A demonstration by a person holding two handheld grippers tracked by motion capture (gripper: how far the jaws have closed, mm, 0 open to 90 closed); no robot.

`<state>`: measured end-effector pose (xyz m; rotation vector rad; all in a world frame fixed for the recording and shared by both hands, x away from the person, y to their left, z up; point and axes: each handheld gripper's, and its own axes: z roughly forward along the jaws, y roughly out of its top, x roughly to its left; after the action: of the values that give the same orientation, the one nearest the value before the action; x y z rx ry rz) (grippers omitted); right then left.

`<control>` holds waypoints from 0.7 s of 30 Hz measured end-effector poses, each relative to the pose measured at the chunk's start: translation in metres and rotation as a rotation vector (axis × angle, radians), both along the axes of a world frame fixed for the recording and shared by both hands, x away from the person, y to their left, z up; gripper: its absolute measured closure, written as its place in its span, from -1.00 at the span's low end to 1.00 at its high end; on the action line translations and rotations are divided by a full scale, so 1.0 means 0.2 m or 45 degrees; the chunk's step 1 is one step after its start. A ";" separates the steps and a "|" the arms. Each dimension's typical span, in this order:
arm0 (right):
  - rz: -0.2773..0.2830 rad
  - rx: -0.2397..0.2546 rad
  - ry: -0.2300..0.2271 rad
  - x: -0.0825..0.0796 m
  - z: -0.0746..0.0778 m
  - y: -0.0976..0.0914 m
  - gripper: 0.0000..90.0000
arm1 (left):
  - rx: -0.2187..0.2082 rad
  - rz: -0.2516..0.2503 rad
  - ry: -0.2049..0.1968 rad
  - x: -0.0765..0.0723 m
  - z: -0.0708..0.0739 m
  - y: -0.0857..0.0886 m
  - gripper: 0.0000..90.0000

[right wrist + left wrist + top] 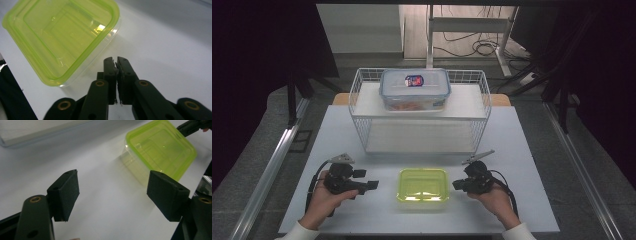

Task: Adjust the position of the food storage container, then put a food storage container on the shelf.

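Observation:
A clear box with a yellow-green lid point(423, 184) point(161, 148) point(62, 37) rests on the white table point(512, 145) near its front edge. My left gripper point(371, 185) point(113, 195) lies to the box's left, jaws wide open and empty, pointing toward it. My right gripper point(457, 185) point(115, 61) sits just right of the box, jaws pressed together on nothing, tips a short way from the box's side. A second clear box with a blue-rimmed lid and a label point(414, 89) stands on the upper shelf of a white wire rack point(357, 90) behind.
The wire rack takes up the back half of the table, with an open lower shelf point(419, 137). Bare table lies between the rack and the green-lidded box. Beyond the table are desk legs and cables on the floor point(472, 45).

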<state>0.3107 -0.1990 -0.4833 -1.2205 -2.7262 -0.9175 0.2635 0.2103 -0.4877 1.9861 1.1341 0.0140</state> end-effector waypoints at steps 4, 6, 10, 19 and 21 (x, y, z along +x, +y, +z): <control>-0.023 0.052 -0.014 -0.01 0.02 -0.04 0.75 | -0.015 0.005 0.015 0.00 0.00 -0.03 -0.50; -0.025 0.076 -0.026 -0.02 0.03 -0.06 0.60 | -0.017 -0.001 0.018 0.00 0.00 -0.04 -0.50; -0.035 0.113 -0.030 -0.02 0.04 -0.08 0.40 | -0.028 -0.007 0.030 0.01 -0.01 -0.07 -0.51; -0.080 0.165 -0.011 -0.01 0.05 -0.08 0.19 | -0.060 -0.028 0.050 0.02 -0.02 -0.15 -0.53; -0.085 0.175 0.000 -0.01 0.05 -0.07 0.17 | -0.066 -0.029 0.050 0.03 -0.02 -0.17 -0.53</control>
<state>0.3082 -0.2140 -0.4728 -1.2919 -2.5868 -1.0919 0.2692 0.1760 -0.4919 1.9610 1.1251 -0.0657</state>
